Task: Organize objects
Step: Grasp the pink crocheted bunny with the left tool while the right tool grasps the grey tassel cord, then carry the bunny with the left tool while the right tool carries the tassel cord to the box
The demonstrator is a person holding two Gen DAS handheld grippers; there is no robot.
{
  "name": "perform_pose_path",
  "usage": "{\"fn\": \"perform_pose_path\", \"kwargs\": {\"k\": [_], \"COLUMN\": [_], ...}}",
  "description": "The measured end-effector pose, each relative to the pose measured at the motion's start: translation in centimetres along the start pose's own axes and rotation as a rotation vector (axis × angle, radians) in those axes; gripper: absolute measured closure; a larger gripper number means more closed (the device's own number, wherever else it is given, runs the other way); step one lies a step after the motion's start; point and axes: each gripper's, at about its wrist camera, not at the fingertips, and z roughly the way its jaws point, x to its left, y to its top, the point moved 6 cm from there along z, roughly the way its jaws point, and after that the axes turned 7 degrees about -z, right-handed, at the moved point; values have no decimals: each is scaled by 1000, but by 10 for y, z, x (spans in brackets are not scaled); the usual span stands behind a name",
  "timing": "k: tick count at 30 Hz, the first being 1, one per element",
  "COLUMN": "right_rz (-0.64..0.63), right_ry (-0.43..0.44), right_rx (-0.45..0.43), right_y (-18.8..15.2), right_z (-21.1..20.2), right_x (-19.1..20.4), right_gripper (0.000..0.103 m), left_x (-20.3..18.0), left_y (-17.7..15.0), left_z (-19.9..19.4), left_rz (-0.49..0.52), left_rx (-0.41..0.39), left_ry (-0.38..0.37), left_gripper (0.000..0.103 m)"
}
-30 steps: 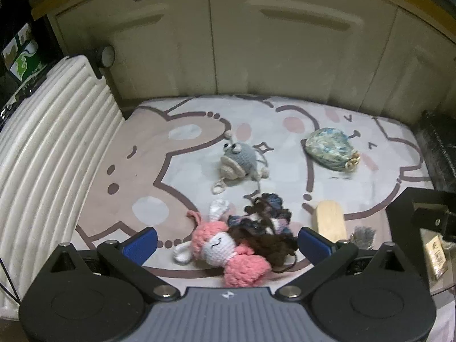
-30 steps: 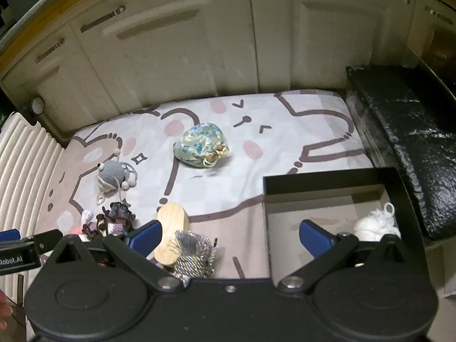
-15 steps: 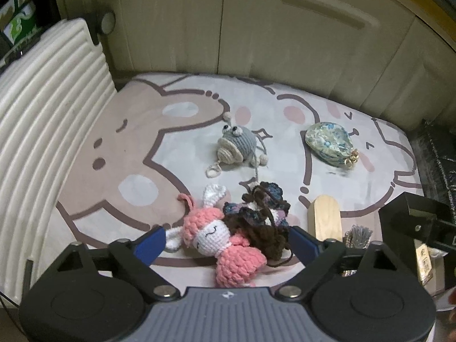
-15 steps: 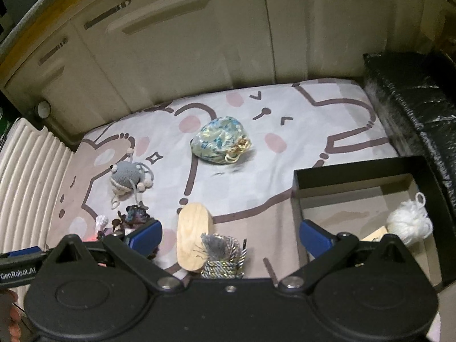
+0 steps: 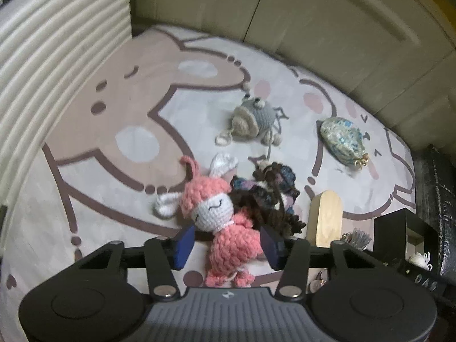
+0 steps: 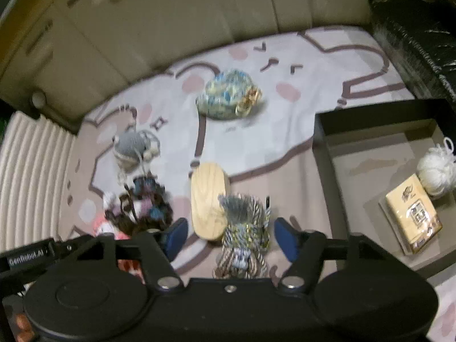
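Both grippers low over the cartoon mat, each straddling a toy.

The left gripper (image 5: pixel 226 240) has just been closing; its blue pads flank the pink crochet doll (image 5: pixel 225 228), a gap showing at the left pad. The right gripper (image 6: pixel 230 238), also just closing, brackets the braided tassel (image 6: pixel 245 228) without touching. Wooden block (image 6: pixel 208 199) at eleven o'clock, black box (image 6: pixel 356 131) at two, floral pouch (image 6: pixel 228 97) farther at twelve.

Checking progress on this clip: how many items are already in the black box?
2. A white yarn ball sits at the black box's far right side, and a tan packet lies just in front of it. The near corner is cut off, so more may be hidden.
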Motion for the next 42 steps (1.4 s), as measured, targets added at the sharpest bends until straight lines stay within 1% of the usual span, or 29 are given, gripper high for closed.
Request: {"fn": "perform_pose_path", "kwargs": {"k": [4, 5, 6, 9, 14, 16, 17, 19, 22, 26, 29, 32, 33, 35, 38, 40, 41, 42], "right_rz": [-19, -23, -25, -20, 2, 9, 9, 4, 0, -28, -53, -56, -59, -69, -91, -114, -125, -133], "right_ry": [-8, -10, -12, -6, -5, -5, -9, -11, -4, -6, -28, -42, -47, -61, -94, -131, -149, -162], "right_rx": [50, 57, 60, 63, 72, 79, 79, 80, 90, 108, 113, 114, 116, 128, 128, 148, 162, 170], "right_y": [-5, -6, -7, -6, -7, -8, -8, -7, -7, -9, -9, -8, -9, -10, -9, -12, -14, -15], "right_z": [9, 10, 10, 11, 12, 14, 16, 19, 25, 31, 34, 38, 39, 44, 48, 54, 59, 61], "right_x": [3, 4, 4, 2, -4, -7, -7, -8, -8, -2, 0, -1, -1, 0, 2, 2, 2, 0], "right_gripper": [51, 51, 52, 54, 58, 59, 59, 59, 61, 63, 63, 63, 63, 62, 60, 60, 60, 62], "left_x": [4, 5, 7, 9, 11, 12, 12, 9, 6, 2, -3, -6, -4, 1, 8, 12, 12, 12], "left_y": [-4, -4, -4, -5, -2, -1, -1, -2, -5, -9, -13, -18, -20, -21, -20, -21, -21, -22], "left_z": [15, 18, 21, 27, 36, 41, 43, 47, 54, 61, 58, 55, 54, 52, 49, 51, 52, 53], "left_rz": [-45, -60, -86, -178, -294, -315, -309, -263, -203, -89, 10, 157, 192, 202, 143, 95, 82, 77], "left_rx": [47, 54, 63, 76, 42, 34, 33, 34, 57, 93, 110, 117, 117, 119, 115, 107, 104, 103], "left_ry": [1, 2, -5, -56, -60, -45, -34, -8, -6, 24, 47, 91, 109, 130, 129, 134, 140, 149], "left_gripper": [61, 62, 64, 67, 67, 67, 67, 63, 56, 56, 58, 58, 58, 58, 58, 58, 58, 58]}}
